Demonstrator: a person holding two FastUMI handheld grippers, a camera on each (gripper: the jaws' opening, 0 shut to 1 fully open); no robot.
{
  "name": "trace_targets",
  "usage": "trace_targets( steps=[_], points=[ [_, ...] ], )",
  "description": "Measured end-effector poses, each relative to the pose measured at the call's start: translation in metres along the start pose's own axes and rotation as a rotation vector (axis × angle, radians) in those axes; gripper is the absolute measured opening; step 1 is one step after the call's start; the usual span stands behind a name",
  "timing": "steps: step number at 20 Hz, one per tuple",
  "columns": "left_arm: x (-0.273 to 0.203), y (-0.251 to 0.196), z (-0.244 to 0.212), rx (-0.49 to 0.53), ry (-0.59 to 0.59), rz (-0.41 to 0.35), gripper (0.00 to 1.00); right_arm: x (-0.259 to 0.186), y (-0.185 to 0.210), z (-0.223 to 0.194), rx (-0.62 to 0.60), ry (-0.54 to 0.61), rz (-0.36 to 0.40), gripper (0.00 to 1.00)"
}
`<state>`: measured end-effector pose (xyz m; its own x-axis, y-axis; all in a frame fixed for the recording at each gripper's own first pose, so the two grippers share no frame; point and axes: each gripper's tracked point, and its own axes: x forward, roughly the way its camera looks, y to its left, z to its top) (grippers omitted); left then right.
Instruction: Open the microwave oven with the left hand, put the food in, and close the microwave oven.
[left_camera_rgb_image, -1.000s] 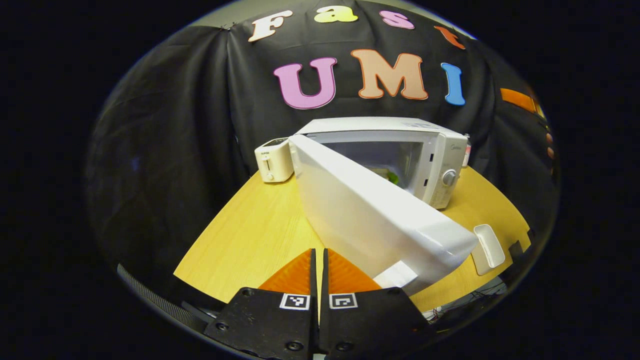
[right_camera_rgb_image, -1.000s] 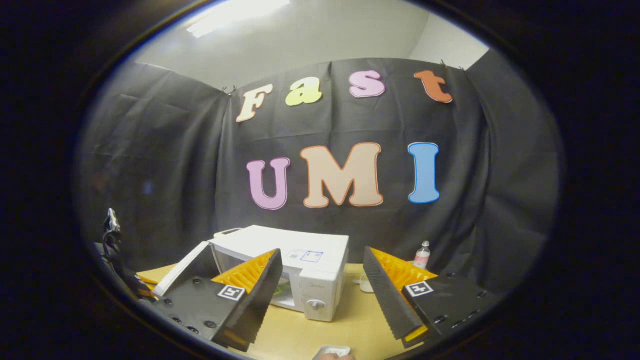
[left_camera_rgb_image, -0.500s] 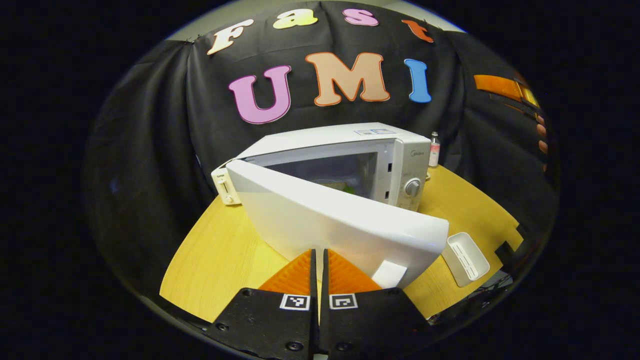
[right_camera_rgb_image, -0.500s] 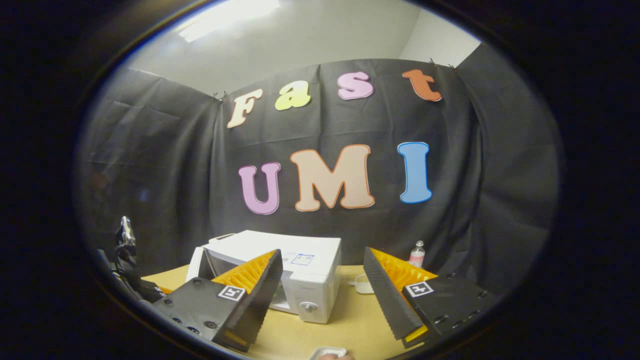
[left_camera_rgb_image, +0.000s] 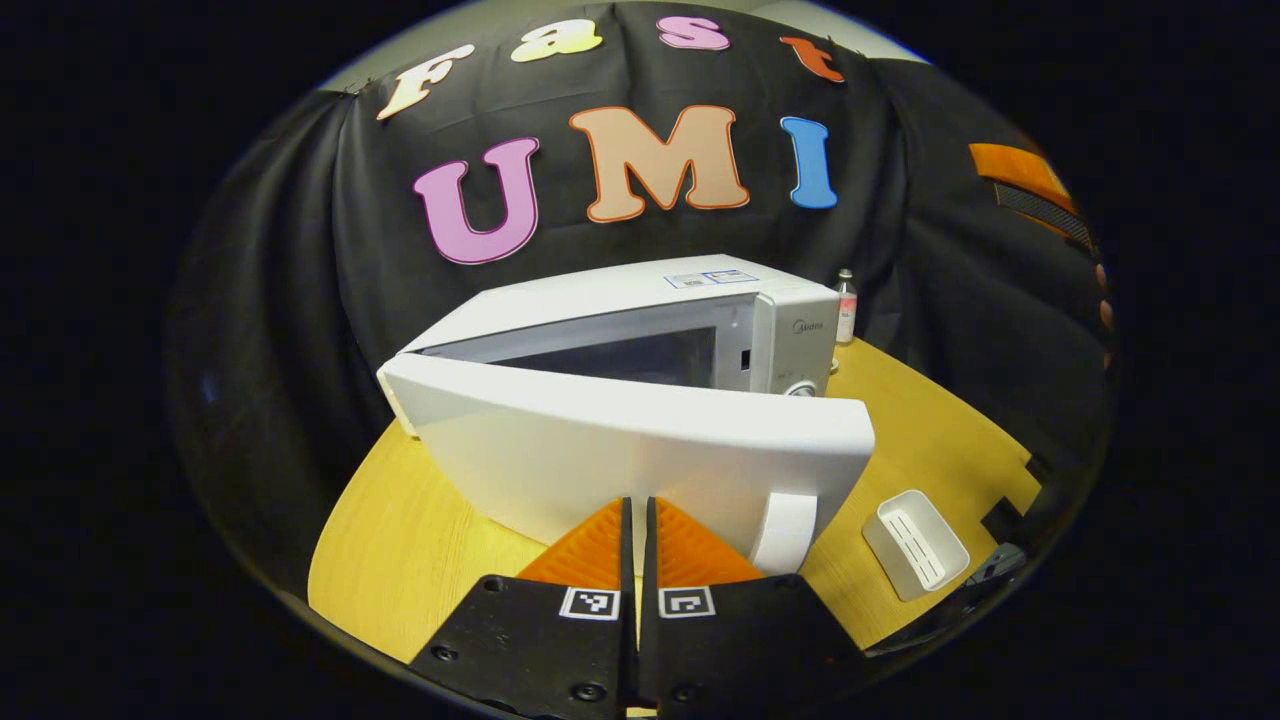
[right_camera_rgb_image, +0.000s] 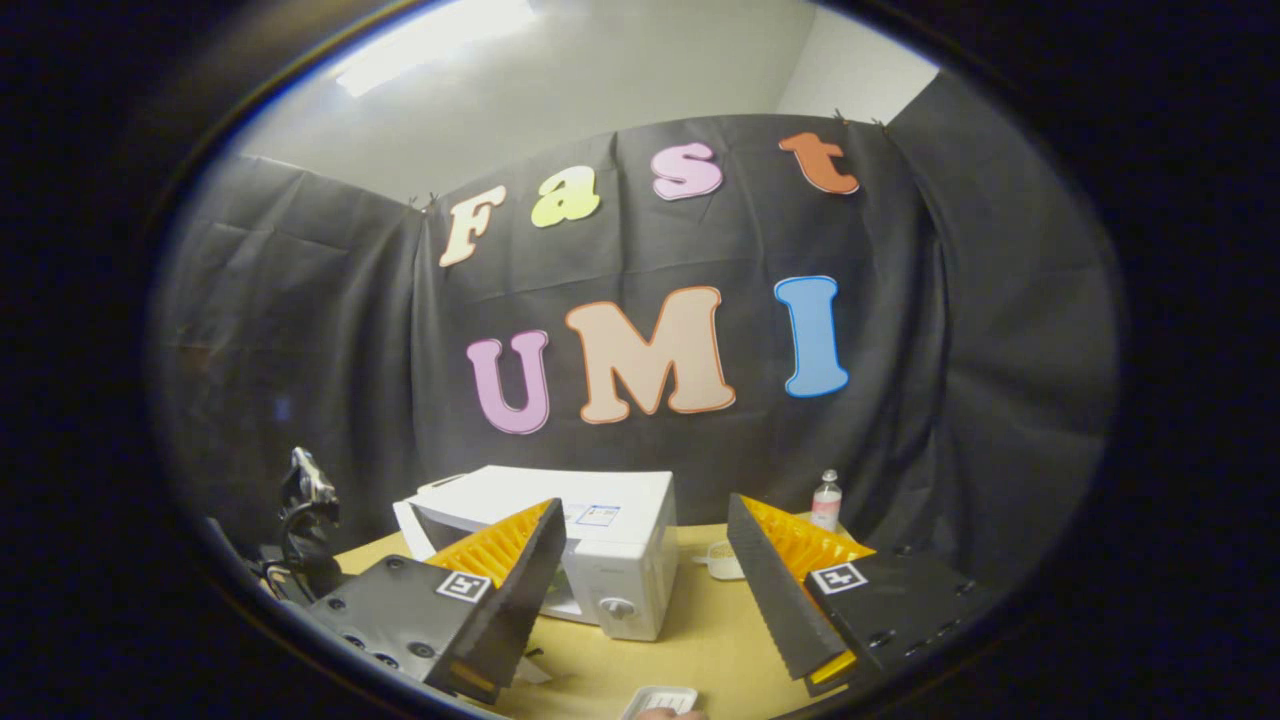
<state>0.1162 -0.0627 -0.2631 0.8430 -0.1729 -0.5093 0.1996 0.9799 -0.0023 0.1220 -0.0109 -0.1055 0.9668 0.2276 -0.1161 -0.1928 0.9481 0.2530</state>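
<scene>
The left gripper, ridged fingers pressed together, is nosing against the smooth white door of the boxy microwave, ajar on the wooden table, while the right gripper is hanging spread.

In the left gripper view the door of the microwave oven hides most of the cavity, so the food inside cannot be seen. The left gripper covers the door's lower edge; whether it touches the door is unclear. In the right gripper view the small white tray is cut off at the bottom edge, and the bottle is too small to identify.
</scene>
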Motion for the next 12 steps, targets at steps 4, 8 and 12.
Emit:
trace_targets(
  steps=[4,8,12],
  points=[
    [0.017,-0.008,0.012,0.037,-0.023,-0.020,0.00,-0.003,-0.006,0.002,0.014,-0.009,-0.018,0.91],
    [0.036,-0.018,0.020,0.073,-0.039,-0.049,0.00,-0.006,-0.015,0.008,0.032,-0.022,-0.046,0.92],
    [0.049,-0.022,0.027,0.085,-0.039,-0.065,0.00,-0.012,-0.017,0.005,0.006,0.000,-0.060,0.92]
  ],
)
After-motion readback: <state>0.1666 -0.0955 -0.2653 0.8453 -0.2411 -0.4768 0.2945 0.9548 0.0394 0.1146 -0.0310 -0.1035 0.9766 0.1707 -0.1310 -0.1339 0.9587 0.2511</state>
